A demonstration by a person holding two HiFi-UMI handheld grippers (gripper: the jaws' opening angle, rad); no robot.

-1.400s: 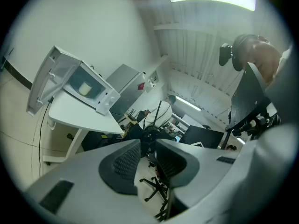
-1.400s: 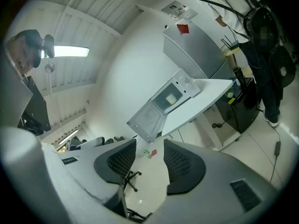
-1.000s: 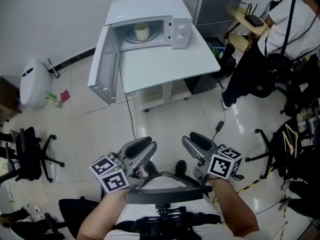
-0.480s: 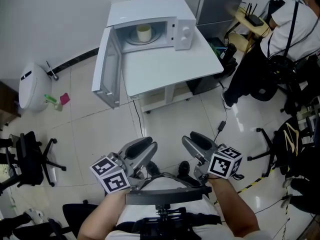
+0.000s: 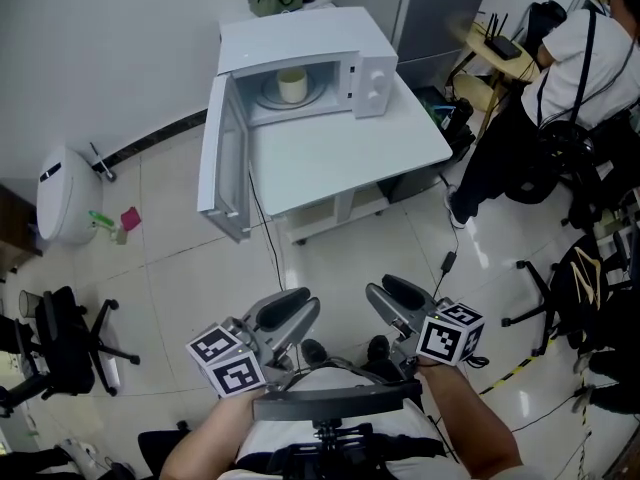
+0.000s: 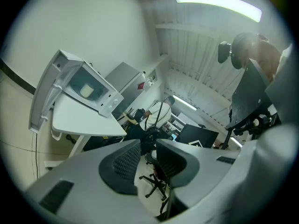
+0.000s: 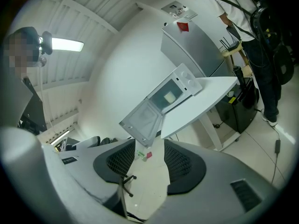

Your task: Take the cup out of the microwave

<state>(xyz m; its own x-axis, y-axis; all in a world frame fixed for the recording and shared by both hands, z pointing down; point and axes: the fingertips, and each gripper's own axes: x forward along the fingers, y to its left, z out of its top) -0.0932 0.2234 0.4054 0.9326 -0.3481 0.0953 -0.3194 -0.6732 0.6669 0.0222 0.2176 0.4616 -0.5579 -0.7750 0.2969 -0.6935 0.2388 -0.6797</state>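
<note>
Head view showed me edging nearer the open microwave (image 5: 365, 63), cup (image 5: 291, 85) still inside, left gripper (image 5: 292, 310) and right gripper (image 5: 393, 296) slightly parted, empty.

Head view steeply down — gripper views (rolled sideways) forward; all share distant microwave (image 5: 300, 33).

Left gripper (image 5: 300, 306) and right gripper (image 5: 386, 293): grey moulded shells with rounded jaws, lined with black dimpled pads (image 6: 124, 161). Each bears a white cube (image 5: 228, 361) printed with black square markers. A grey crossbar (image 5: 335, 400) and a black chest mount (image 5: 325, 446) lie over a white shirt (image 5: 272, 436).
</note>
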